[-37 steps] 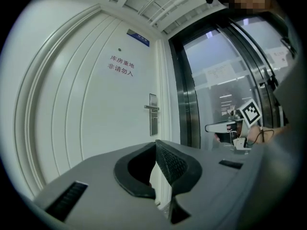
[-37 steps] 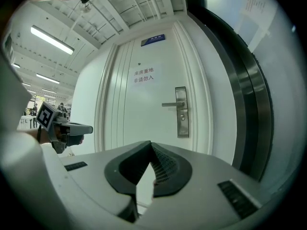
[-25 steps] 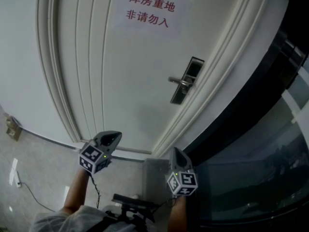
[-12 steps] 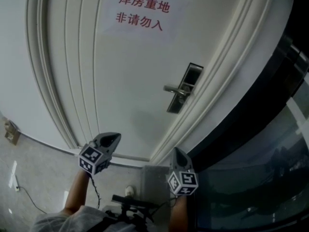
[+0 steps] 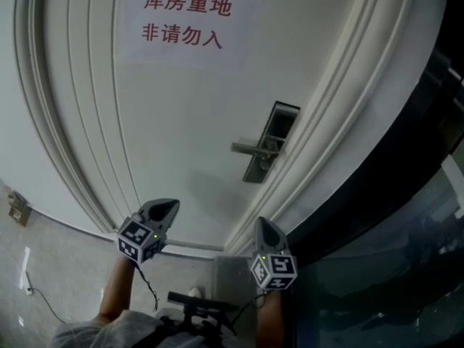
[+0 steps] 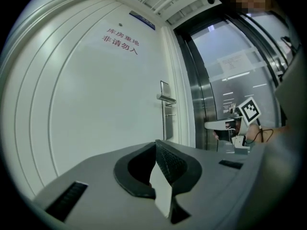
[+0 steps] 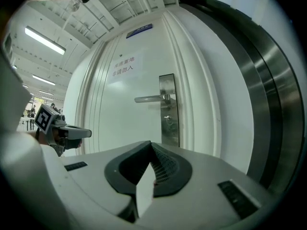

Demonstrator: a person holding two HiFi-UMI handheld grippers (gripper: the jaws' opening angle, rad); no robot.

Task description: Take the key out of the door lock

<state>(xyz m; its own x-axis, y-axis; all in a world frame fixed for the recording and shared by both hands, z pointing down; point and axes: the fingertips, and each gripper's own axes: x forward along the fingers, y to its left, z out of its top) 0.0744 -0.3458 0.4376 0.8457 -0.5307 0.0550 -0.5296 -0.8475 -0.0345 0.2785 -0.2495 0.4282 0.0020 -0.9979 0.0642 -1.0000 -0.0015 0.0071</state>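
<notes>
The tapered grey plastic left gripper [image 5: 171,206] and its twin, the right gripper [image 5: 262,228], each carried a cube of black-and-white square markers [image 5: 139,238] with a tiny green light. Black ribbed pads [image 6: 171,161] lined the jaws. A thin black cable [image 5: 148,287] hung from the left one. The person wore a pale grey top [image 5: 87,330].

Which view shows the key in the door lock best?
The right gripper view: the key shows below the handle on the lock plate, nearly head-on. The left gripper view shows it tiny and side-on; the head view shows the plate, but no discernible key.
</notes>
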